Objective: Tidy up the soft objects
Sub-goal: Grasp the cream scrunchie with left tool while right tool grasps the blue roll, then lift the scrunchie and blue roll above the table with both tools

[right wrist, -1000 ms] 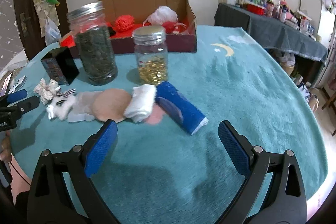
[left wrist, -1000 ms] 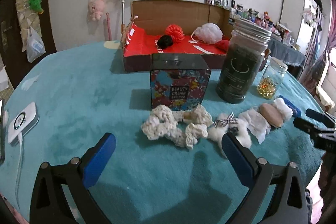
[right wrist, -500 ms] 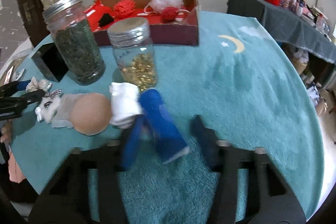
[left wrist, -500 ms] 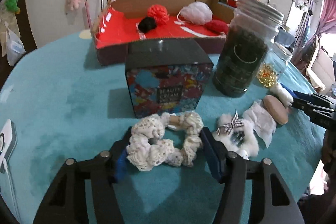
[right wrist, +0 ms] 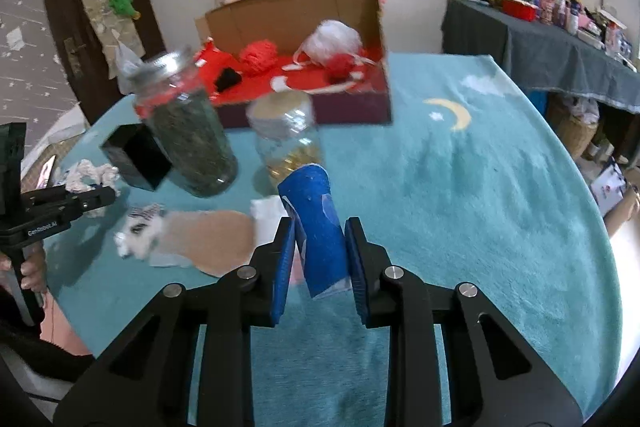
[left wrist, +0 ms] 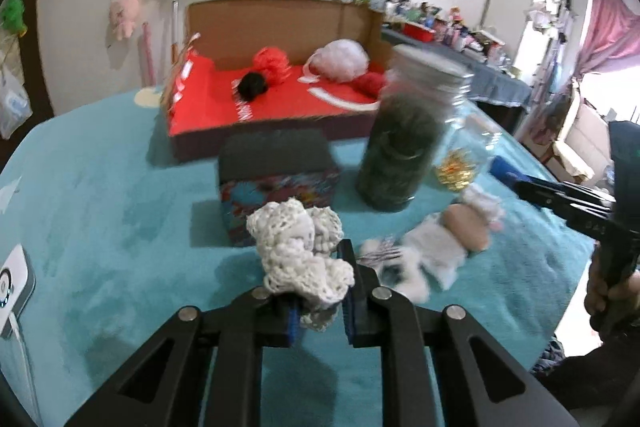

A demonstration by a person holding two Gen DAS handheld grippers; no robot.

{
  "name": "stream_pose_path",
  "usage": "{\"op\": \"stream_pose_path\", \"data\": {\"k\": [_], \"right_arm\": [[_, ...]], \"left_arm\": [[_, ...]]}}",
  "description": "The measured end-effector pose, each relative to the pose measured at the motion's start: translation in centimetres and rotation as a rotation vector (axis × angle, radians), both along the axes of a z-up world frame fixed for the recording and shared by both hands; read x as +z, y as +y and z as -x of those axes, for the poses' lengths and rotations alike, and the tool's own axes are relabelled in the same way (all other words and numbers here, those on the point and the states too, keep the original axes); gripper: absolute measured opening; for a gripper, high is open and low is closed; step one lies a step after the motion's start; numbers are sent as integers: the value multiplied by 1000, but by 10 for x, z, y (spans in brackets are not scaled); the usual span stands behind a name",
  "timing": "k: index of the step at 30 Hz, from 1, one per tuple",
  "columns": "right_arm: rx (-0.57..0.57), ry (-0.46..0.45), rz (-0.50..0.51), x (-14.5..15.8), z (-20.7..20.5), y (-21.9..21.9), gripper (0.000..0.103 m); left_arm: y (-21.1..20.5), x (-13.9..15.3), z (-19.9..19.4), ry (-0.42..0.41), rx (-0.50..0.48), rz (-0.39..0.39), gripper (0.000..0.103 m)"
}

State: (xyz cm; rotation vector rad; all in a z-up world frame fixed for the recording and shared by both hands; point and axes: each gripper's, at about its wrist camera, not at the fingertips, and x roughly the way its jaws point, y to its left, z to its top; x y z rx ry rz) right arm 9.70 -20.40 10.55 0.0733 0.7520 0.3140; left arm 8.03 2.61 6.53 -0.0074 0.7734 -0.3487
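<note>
My left gripper (left wrist: 320, 291) is shut on a cream crocheted scrunchie (left wrist: 298, 255) and holds it above the teal tablecloth. My right gripper (right wrist: 320, 263) is shut on a blue rolled cloth (right wrist: 316, 227), lifted off the table. A white fluffy hair clip (left wrist: 400, 259), a tan round pad (left wrist: 466, 229) and a white rolled cloth (right wrist: 266, 217) lie on the table. An open cardboard box with red lining (left wrist: 280, 99) at the back holds red, black and white soft balls.
A black patterned box (left wrist: 278, 171), a tall jar of dark leaves (left wrist: 404, 147) and a smaller jar of gold bits (right wrist: 290, 143) stand between the grippers and the cardboard box. A white device (left wrist: 12, 283) lies at the table's left edge.
Both grippers went from wide open to closed. The left one closed on the scrunchie and lifted it. The right one closed on the blue roll and lifted it.
</note>
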Motion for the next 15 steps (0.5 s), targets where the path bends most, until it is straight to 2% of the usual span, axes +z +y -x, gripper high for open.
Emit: {"op": "stream_pose_path", "data": {"k": [6,15], "right_arm": [[97,-7,-54,6,1,26,24],[164,8,-51,-2,-7,53,24]], "left_arm": [[-28,4,1,-5,-122,37,17],[-52,-3,-12,24,-186,66,17]]}}
